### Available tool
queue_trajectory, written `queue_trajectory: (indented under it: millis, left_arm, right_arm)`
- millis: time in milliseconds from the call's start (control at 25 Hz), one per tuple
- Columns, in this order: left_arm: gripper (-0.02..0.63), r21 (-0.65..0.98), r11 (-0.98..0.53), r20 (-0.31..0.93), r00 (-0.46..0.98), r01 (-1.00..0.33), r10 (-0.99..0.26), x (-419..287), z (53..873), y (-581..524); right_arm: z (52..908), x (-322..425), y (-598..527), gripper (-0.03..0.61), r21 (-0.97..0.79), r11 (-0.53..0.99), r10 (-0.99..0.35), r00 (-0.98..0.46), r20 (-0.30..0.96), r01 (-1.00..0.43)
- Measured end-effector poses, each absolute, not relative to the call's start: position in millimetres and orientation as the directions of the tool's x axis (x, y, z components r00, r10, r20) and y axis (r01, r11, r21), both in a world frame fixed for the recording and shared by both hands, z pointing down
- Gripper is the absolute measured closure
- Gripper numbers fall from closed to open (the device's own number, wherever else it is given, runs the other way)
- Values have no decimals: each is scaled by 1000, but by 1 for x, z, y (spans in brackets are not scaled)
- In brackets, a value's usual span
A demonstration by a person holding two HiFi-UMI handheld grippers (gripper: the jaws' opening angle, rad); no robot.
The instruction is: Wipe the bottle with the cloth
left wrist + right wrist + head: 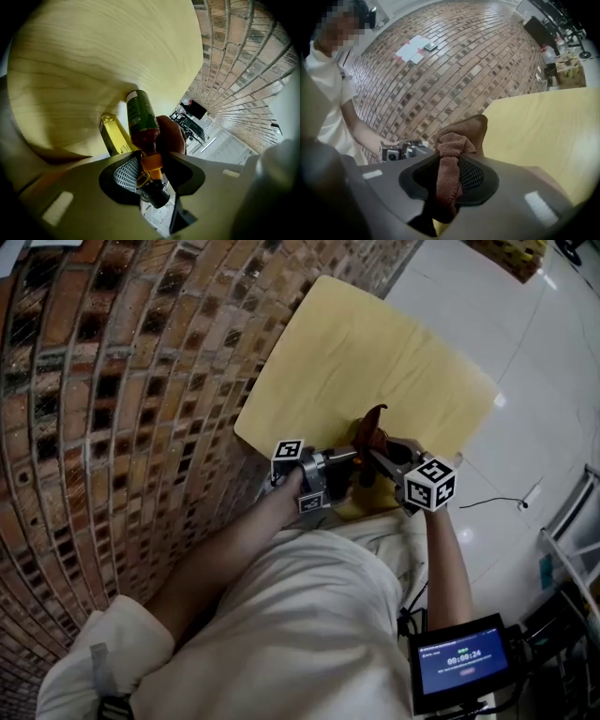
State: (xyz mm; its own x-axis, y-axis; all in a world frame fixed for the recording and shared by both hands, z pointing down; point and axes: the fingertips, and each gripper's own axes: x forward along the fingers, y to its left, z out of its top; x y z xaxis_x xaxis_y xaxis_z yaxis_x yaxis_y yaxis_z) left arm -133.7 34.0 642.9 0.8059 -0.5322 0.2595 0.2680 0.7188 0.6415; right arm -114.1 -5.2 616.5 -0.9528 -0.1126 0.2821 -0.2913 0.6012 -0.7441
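A bottle (139, 112) with a green label, dark red contents, an orange neck band and a black cap is clamped at its neck by my left gripper (150, 171). It points away over the yellow table (93, 56). A brown cloth (451, 157) hangs bunched in my right gripper (450, 180), which is shut on it. In the left gripper view the cloth (171, 135) lies against the bottle's right side. In the head view the two grippers meet near the table's near edge, left gripper (345, 465) and right gripper (382, 463), with the cloth (371, 426) sticking up between them.
A yellow box (112, 135) lies on the table just left of the bottle. A brick wall (112, 381) runs along the table's left side. White floor tiles (525, 334) lie to the right. A small screen (461, 660) sits at the lower right.
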Motion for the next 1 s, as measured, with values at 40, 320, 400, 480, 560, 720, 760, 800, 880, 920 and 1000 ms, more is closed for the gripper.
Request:
queue_trajectory:
  millis: [40,320,400,480,560,720,760,800,880,920,1000]
  left_arm:
    - [449,642,719,257,808,267,-530,-133,643,35]
    - [449,647,711,240,811,276,-533,-130,642,35]
    - [449,647,710,233,815,277,-531,-127,641,33]
    - [449,647,711,232,818,274,-526,-122,640,33]
    - [449,649,713,238,818,267,-523,-120,639,32]
    - [446,662,730,306,828,170,-469,-123,640,33]
    - [446,673,731,335,837,109,-433,-124,640,35]
    - [445,687,725,367,846,34,-387,-125,640,36]
    - [445,716,684,438,854,-142,-282,-129,640,36]
    - [445,726,646,477,849,-234,-229,-131,641,36]
    - [445,733,548,555,820,-404,-137,-134,643,34]
  right_arm:
    - [624,-113,-4,482,-737,599,-118,-945,304,-312]
    - [686,-102,-24,485,-707,486,-213,-854,474,-513]
    - [702,-103,-29,485,-708,447,-209,-833,512,-547]
    - [717,-103,-33,485,-705,402,-196,-807,557,-584]
    - [729,-107,-35,485,-673,398,-164,-771,616,-623]
    - [729,-114,-38,483,-599,491,-104,-725,681,-633]
    - [725,-110,-41,483,-614,472,-107,-733,671,-632]
    - [722,-103,-45,483,-643,433,-122,-748,653,-632]
    - [716,-85,-56,482,-696,343,-175,-771,612,-631]
    - [712,-76,-62,483,-712,313,-200,-776,598,-629]
    - [704,-60,-69,482,-721,294,-233,-778,584,-628]
